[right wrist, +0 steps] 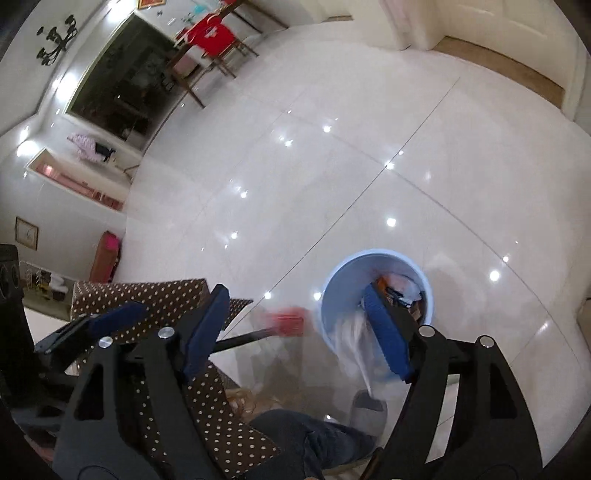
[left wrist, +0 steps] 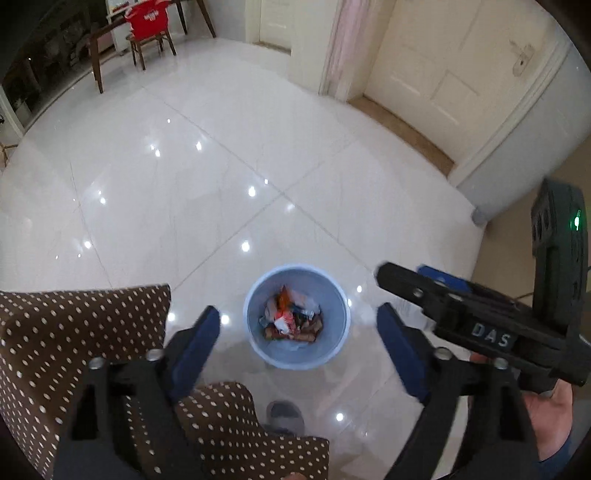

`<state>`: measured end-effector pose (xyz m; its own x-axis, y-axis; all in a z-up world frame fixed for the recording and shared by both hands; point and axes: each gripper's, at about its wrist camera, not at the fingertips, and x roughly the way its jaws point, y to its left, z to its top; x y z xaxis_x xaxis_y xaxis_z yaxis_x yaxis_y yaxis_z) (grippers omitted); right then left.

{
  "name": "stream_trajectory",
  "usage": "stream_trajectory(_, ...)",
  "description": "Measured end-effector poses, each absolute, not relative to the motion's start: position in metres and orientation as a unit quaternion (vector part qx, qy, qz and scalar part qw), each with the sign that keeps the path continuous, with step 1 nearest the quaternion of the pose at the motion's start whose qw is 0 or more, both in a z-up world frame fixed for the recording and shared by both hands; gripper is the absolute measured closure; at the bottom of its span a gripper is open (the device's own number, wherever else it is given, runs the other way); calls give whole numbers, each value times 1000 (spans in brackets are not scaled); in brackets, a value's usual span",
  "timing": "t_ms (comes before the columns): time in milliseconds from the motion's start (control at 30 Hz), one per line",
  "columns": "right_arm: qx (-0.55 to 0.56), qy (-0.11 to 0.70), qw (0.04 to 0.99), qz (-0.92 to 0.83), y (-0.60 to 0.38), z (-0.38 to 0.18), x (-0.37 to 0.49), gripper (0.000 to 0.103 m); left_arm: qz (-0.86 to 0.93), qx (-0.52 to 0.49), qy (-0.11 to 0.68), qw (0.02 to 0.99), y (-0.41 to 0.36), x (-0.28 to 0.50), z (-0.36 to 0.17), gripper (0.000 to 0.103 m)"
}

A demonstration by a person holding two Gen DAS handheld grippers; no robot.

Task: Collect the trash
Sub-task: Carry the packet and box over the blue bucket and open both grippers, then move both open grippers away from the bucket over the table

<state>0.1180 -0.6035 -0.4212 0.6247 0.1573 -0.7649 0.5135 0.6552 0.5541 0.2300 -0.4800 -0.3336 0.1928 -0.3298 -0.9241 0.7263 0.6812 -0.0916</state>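
A light blue bin (left wrist: 255,332) stands on the white tiled floor, with several wrappers and scraps (left wrist: 291,317) in it. My left gripper (left wrist: 297,328) hangs above it, open, with nothing between its blue pads. My right gripper (right wrist: 295,326) is open too, beside and above the bin (right wrist: 332,280). A blurred red piece (right wrist: 290,323) is in the air between its fingers, touching neither pad. A blurred white piece (right wrist: 354,339) streaks over the bin's near rim. In the left wrist view the right gripper (left wrist: 406,277) reaches in from the right, held by a hand (left wrist: 546,406).
Brown fabric with white dots (left wrist: 74,332) lies close on the left, under the left gripper. A grey slipper (left wrist: 284,417) rests on the floor just in front of the bin. Far off are a wooden table and a chair with a red cover (left wrist: 147,22), and doors (left wrist: 436,74).
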Motion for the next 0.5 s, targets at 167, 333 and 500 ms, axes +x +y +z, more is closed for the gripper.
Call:
stream_trajectory(167,411,397,814,-102,-605,-413,104,8,-341,164,517,768,-464,232,-322,15)
stream_trajectory(333,405,395,819,-94,-602,-408,98,8,-339,147,505,780,-448,229,-306,15)
stream_trajectory(500,393,392,824,-110,-601,-395,92,6,-348,145,487,788,-438,216,-290,14)
